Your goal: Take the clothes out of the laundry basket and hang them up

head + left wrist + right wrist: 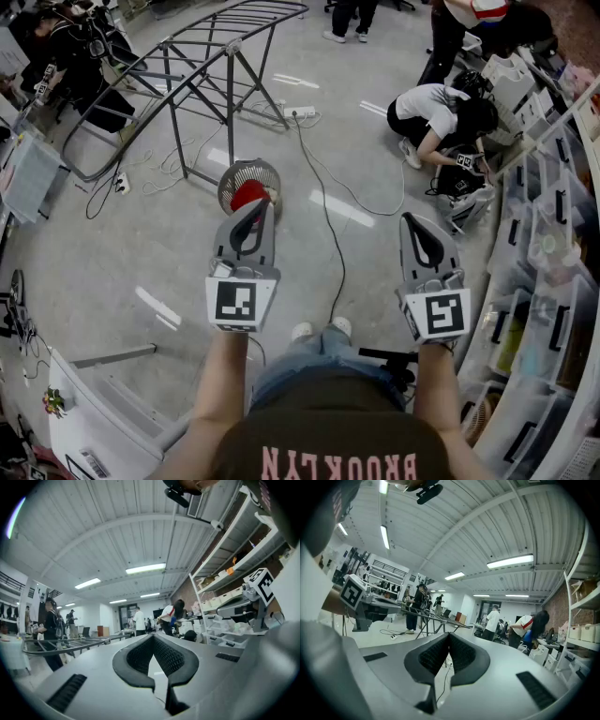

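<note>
Both hand-held grippers were held out level, side by side, above the floor.

- Left hand-held gripper: jaws clenched together, nothing between them.
- Right hand-held gripper: likewise clenched and empty.
- 1 round laundry basket stood on the floor ahead, holding a red garment. In the head view the left tips overlapped its near rim without touching it. The right one was well off to its right.
- Drying rack stood beyond the basket.
</note>
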`<state>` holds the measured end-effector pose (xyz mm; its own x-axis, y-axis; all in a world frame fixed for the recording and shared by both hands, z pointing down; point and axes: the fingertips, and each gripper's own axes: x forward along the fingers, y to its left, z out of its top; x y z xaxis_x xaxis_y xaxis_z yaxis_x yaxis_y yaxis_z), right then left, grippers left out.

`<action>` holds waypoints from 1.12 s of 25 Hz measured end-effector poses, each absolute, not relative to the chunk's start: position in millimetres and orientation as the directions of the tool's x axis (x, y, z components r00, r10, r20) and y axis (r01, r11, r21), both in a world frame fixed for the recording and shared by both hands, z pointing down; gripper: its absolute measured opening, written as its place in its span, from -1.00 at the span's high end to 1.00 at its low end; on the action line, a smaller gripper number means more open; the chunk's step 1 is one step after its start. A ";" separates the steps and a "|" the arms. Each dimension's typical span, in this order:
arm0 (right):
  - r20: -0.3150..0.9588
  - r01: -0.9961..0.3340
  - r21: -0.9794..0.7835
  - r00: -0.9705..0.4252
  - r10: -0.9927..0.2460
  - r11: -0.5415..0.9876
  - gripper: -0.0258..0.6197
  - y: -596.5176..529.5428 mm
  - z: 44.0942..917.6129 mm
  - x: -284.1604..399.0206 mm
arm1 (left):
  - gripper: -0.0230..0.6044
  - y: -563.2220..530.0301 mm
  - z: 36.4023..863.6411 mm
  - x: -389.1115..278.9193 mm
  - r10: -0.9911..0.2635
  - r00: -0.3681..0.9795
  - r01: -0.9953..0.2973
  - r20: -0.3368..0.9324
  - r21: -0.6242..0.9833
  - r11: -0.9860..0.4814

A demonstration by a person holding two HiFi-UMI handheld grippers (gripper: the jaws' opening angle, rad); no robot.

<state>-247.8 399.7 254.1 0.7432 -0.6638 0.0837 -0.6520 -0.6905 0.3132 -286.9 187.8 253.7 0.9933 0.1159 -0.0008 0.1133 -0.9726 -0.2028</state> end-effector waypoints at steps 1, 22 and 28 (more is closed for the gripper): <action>0.074 -0.655 0.312 0.739 -0.670 -0.688 0.92 393.2 250.7 -251.9 | 0.97 181.1 254.6 -289.4 0.097 0.995 0.097 0.010 -0.202 -0.975; 0.109 -0.659 0.171 0.751 -0.651 -0.732 -0.86 327.0 277.6 -266.7 | -0.90 84.1 293.4 -329.0 -0.064 0.993 -0.055 0.101 -0.088 -0.995; 0.112 -0.688 0.103 0.725 -0.679 -0.718 -0.86 320.2 279.1 -268.5 | -0.90 69.8 296.4 -328.6 -0.075 0.991 -0.066 0.112 -0.077 -0.995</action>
<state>-268.5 320.2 279.1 0.7255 -0.6791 0.1118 -0.6882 -0.7183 0.1027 -328.6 69.8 296.4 0.9909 -0.0747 0.1118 -0.0662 -0.9948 -0.0772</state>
